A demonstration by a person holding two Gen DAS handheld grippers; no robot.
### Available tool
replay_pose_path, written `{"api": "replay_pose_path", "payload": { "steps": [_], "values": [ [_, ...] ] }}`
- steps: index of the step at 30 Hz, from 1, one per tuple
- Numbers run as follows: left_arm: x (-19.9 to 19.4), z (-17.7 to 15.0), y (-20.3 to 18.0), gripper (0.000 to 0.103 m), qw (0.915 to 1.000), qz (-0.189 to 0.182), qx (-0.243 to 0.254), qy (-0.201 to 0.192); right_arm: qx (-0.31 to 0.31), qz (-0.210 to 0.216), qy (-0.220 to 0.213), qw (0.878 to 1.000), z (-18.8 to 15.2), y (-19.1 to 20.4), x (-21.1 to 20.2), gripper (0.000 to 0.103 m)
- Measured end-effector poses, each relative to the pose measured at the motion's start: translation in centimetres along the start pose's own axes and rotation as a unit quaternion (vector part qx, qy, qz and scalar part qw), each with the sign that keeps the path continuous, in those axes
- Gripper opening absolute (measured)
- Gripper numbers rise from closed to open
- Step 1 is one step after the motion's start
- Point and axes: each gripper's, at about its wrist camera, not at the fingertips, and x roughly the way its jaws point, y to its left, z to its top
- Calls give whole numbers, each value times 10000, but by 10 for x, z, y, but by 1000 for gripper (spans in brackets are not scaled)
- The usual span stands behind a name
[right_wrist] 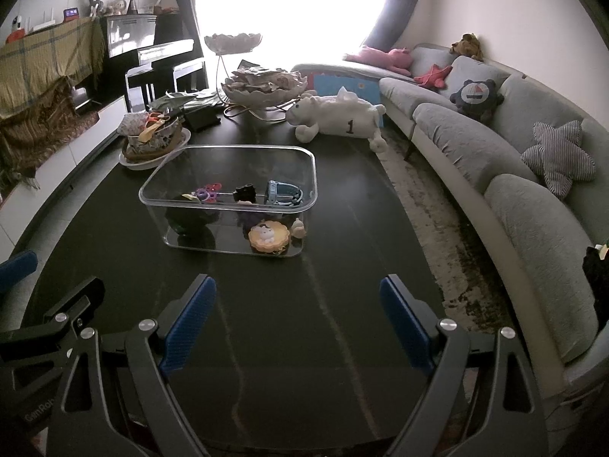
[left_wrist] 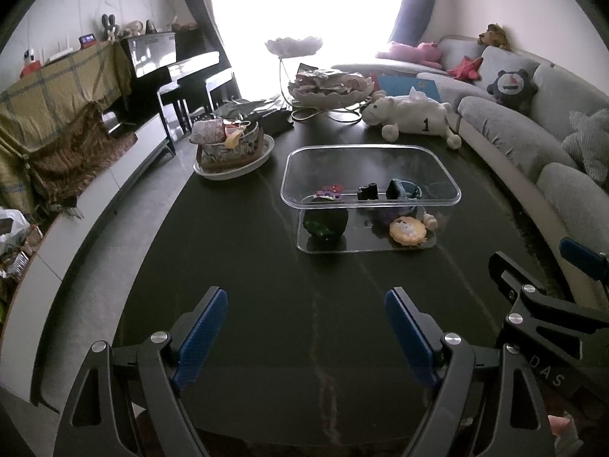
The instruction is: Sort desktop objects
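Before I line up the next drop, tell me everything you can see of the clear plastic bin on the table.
The clear plastic bin is a rounded-rectangle tub of glossy see-through plastic with a thick rolled rim and no lid. It stands upright on the dark table, mid-table, in front of the white plush toy. Small items lie on its floor: a yellow round cookie-like charm, a dark round piece, a purple trinket, a small black item and a blue one. Neither claw touches it.

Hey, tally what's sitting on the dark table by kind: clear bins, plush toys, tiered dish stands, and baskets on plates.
Clear bins: 1
Plush toys: 1
Tiered dish stands: 1
Baskets on plates: 1
Total: 4
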Motion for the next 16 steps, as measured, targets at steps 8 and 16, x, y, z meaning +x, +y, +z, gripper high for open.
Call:
{"api": "replay_pose_path", "payload": {
  "steps": [8, 16],
  "values": [
    [-8, -2, -3, 82, 9994, 171, 85, -303, 11, 39, -17, 10000, 0, -2, -2, 87],
    [-6, -1, -2, 82, 9997, 103, 48, -207, -4, 14, -16, 10000, 0, -1, -1, 87]
  ]
}}
